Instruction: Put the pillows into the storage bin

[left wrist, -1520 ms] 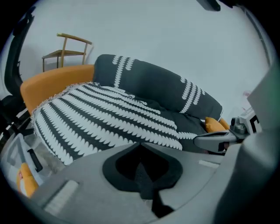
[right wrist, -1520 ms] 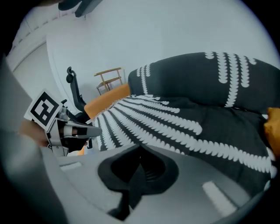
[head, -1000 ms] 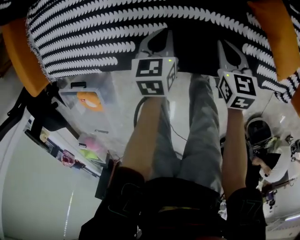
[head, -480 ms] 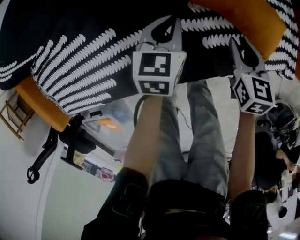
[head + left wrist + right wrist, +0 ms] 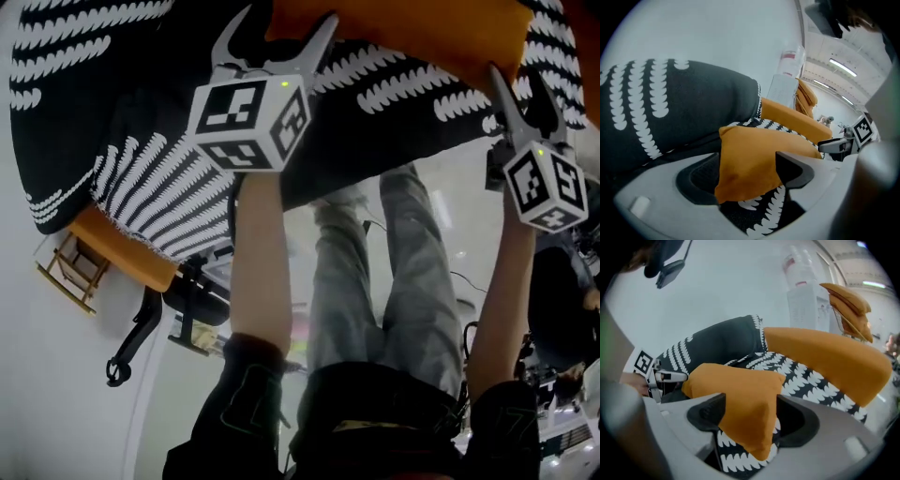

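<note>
Clutter first: under the pillow (image 5: 141,122) the person's legs (image 5: 412,281) filled the middle of the head view. A black stand (image 5: 187,305) and a small wooden frame (image 5: 67,272) sat off to the left on the pale floor (image 5: 56,394). In the right gripper view a translucent container (image 5: 806,296) with a red label stood beyond the pillow, with orange cushions (image 5: 848,305) just beside it; could not tell whether that was the bin. The pillow blocked most of the forward sight from both grippers. Open room lay below and to the left, over bare floor. The pillow, black with white stitch-like rows and orange edging, ran long-ways across the top of the head view from left edge to right, spanning both hands. The left gripper (image 5: 279,28) had its jaws spread wide, having just been opening, and an orange corner lay loose between them with the pads not pressing. The right gripper (image 5: 521,89) was the same: jaws apart, just been opening, another orange corner slack in the gap.
</note>
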